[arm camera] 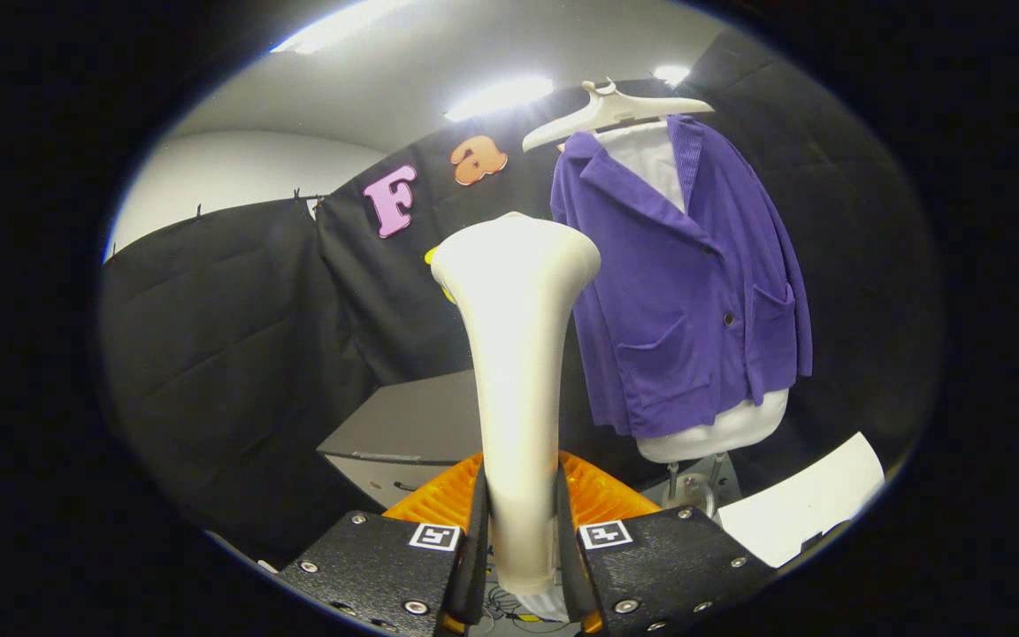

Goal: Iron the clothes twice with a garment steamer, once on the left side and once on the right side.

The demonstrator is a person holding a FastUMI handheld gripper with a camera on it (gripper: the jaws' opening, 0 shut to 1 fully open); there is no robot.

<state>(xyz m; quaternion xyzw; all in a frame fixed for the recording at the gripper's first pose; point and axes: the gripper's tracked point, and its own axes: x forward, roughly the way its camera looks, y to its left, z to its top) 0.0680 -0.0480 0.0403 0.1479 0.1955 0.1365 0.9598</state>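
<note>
Jaws clamped on garment steamer [517, 354] handle, purple jacket [682, 283] hanging beyond, apart from its head

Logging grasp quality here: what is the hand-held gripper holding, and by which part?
The hand-held gripper holds the garment steamer, both fingers pressing its narrow handle, the flared head pointing up.

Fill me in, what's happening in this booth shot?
A person's handheld gripper is shut on the handle of a white garment steamer, its head pointing up. A purple jacket hangs on a white hanger over a dress form, beyond the fingers and off to one side. The steamer head is apart from the fabric, so no pass appears underway.
</note>
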